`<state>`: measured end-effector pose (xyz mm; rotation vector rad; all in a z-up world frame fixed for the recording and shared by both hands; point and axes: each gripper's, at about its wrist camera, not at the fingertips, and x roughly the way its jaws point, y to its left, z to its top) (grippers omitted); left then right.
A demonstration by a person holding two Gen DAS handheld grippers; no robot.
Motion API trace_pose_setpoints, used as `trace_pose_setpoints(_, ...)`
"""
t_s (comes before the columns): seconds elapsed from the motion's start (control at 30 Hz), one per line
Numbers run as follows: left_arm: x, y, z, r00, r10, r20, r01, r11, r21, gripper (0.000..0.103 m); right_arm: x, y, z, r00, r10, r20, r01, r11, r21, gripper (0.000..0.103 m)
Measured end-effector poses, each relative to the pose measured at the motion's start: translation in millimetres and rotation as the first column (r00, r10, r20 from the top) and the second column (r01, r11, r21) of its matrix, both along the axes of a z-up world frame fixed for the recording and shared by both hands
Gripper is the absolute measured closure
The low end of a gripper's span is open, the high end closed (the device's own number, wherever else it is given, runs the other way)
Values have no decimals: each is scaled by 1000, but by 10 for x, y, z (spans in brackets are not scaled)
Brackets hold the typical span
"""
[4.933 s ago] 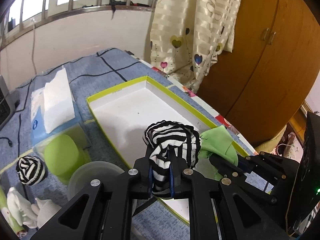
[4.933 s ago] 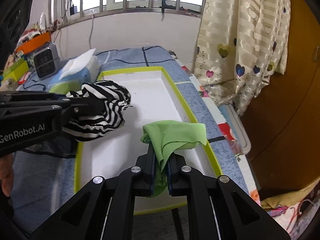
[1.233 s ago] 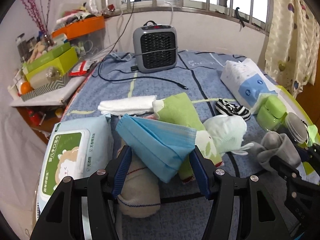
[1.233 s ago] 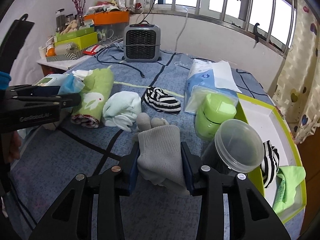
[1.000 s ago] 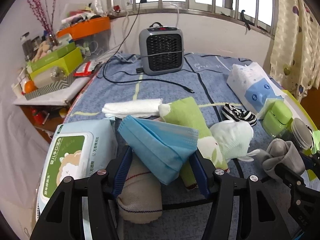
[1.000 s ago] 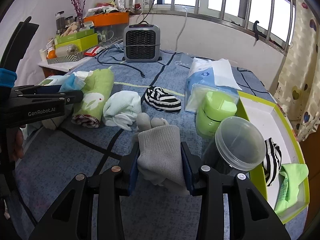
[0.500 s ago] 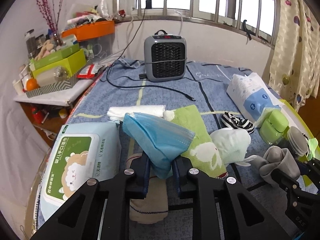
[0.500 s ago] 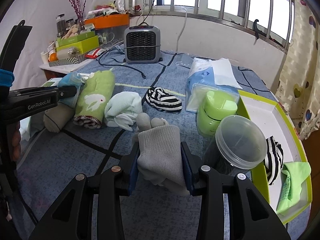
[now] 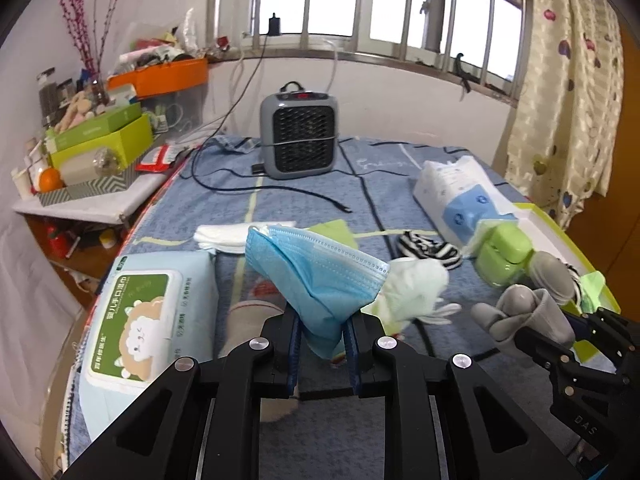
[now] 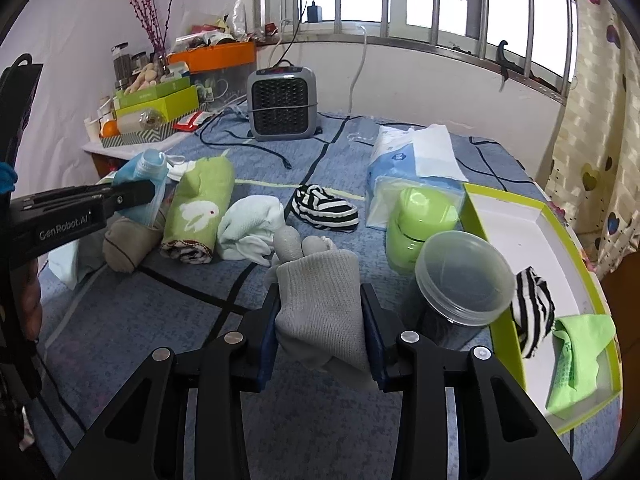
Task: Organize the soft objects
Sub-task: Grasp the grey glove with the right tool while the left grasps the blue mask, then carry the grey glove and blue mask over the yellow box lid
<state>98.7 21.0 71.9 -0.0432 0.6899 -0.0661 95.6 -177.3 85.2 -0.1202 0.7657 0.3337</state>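
Observation:
My left gripper (image 9: 322,344) is shut on a blue face mask (image 9: 316,276) and holds it above the blue cloth. My right gripper (image 10: 320,328) is shut on a grey sock (image 10: 320,304), also raised; it shows in the left wrist view (image 9: 520,316). The green-rimmed white tray (image 10: 520,224) at the right holds a striped sock (image 10: 534,312) and a green cloth (image 10: 576,352). On the cloth lie a green rabbit towel (image 10: 200,208), a pale green sock (image 10: 252,232), a striped sock (image 10: 324,208) and a beige sock (image 10: 128,244).
A clear lidded jar (image 10: 460,284) and a green jar (image 10: 424,224) stand beside the tray. A tissue pack (image 10: 412,160), a wet-wipes pack (image 9: 140,312), a white folded cloth (image 9: 224,236), a grey heater (image 9: 298,136) and its cable lie on the table. A cluttered shelf is at the left.
My left gripper has closed on the blue mask and lifted it, and now it is higher than half a second ago. The right gripper keeps holding the grey sock almost still.

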Motion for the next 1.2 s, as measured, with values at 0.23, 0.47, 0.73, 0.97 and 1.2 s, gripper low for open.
trace_pose_setpoints(0.23,-141,-160,124,997,-64,33,64,998,-15,86,-103,-89,129,999,-20,27,20,1000,14,65)
trace_pose_setpoints(0.47,-229,-381,260,988,-142,66,144,989,-23,85,-188,-230,296,996,-63,65,61,998,27,65)
trace_pose_setpoints(0.73,-219,-710,346,970,-228,80,230,973,-17,85,-201,-497,405,988,-127,85,125,992,33,65)
trace_pose_setpoints(0.97,-115,-1035,413,949,-304,84,307,952,-15,85,-194,-805,475,975,-198,98,195,980,32,65)
trace_pose_setpoints(1.2,-14,-1430,425,918,-389,78,392,920,-21,85,-152,-1127,487,957,-274,99,272,962,34,65)
